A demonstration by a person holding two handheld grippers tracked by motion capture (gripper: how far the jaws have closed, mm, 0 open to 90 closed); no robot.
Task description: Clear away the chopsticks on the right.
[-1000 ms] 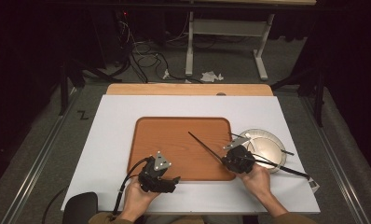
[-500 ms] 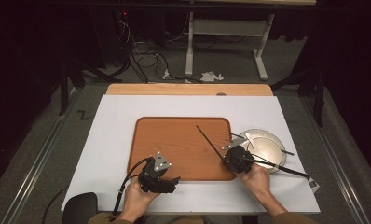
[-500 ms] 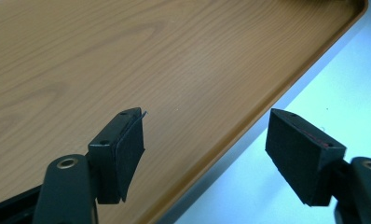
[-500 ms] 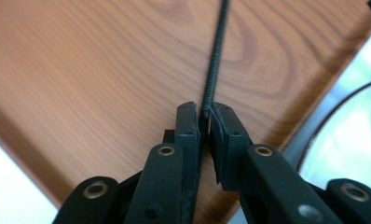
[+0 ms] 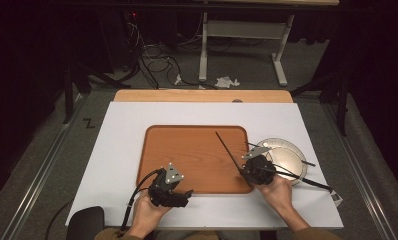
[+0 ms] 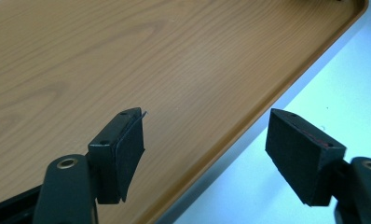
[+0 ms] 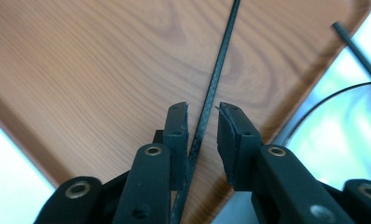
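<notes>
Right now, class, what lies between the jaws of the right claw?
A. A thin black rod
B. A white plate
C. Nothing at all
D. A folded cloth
A. In the right gripper view a thin black rod runs up between the jaws of the right claw over the wooden tray; the jaws have just been opening, and a gap shows on the rod's right side.

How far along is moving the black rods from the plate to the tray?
One rod lies on the tray, between the right hand-held gripper jaws, which have just been opening off it. Other rods remain on the plate. Left hand-held gripper is open, idle.
</notes>
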